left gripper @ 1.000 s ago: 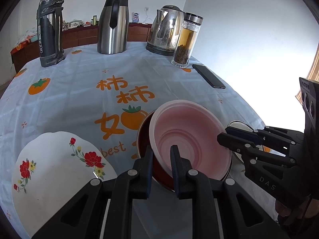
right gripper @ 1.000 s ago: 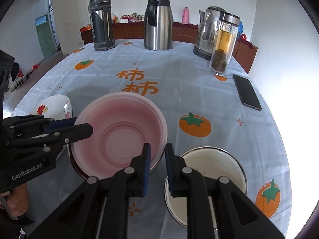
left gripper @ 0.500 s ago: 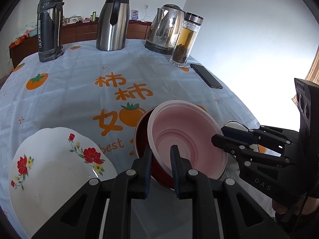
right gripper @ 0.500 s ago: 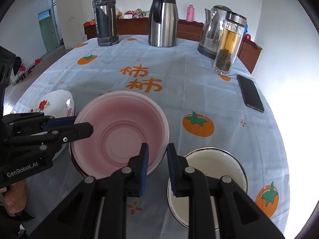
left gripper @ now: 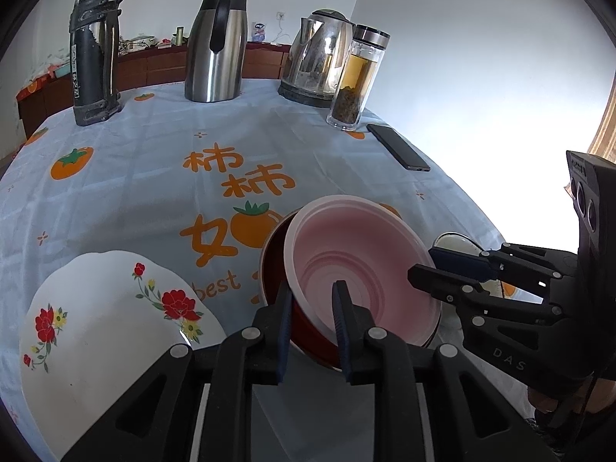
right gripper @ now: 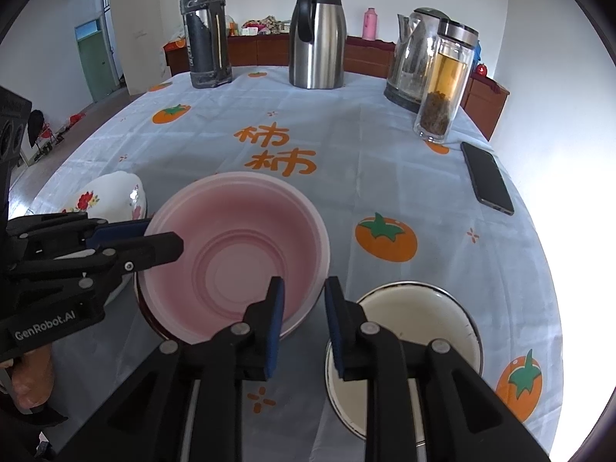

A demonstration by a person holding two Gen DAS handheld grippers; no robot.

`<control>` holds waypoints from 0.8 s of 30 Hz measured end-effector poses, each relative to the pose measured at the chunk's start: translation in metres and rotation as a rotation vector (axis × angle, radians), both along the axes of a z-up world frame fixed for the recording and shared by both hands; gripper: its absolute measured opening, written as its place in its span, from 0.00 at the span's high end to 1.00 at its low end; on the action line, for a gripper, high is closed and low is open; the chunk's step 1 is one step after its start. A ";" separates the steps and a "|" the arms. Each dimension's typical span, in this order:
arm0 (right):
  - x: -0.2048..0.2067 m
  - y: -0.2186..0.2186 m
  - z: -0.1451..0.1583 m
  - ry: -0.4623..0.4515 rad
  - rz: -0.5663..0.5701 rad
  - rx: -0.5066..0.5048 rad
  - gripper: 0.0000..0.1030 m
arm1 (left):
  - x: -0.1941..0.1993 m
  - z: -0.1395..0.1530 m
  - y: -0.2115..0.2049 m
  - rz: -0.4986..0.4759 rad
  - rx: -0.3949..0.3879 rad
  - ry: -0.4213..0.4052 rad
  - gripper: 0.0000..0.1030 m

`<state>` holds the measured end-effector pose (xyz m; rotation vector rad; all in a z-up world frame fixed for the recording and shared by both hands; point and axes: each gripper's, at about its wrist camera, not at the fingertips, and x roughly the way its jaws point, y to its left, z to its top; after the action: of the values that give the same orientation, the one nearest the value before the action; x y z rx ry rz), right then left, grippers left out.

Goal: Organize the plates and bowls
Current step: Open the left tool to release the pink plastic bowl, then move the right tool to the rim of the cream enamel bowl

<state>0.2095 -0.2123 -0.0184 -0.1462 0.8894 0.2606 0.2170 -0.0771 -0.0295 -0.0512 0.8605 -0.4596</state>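
Left claw [left gripper: 311,300] jaws opening astride the near rim of the smooth pink bowl [left gripper: 358,265], nested in a red bowl [left gripper: 275,269]; right claw [right gripper: 304,300] slightly spread, pinching nothing. Only the right view shows the whole white enamel bowl [right gripper: 408,323]. Bare tablecloth [right gripper: 346,134] beyond.

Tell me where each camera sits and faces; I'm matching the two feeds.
Left wrist: on the left tool, looking forward and down over the pink bowl toward the kettle; the right tool shows at right.
Right wrist: on the right tool, facing likewise; the left tool and a hand show at left.
Shared: pink bowl, phone, tea bottle.
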 end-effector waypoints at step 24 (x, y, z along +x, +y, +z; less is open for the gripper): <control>-0.028 -0.018 0.018 -0.085 0.000 0.092 0.53 | -0.006 0.016 0.005 0.016 -0.049 -0.114 0.24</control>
<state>0.1813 -0.2306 -0.0006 -0.0712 0.7915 0.2926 0.2109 -0.0724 -0.0132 -0.0764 0.7362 -0.4646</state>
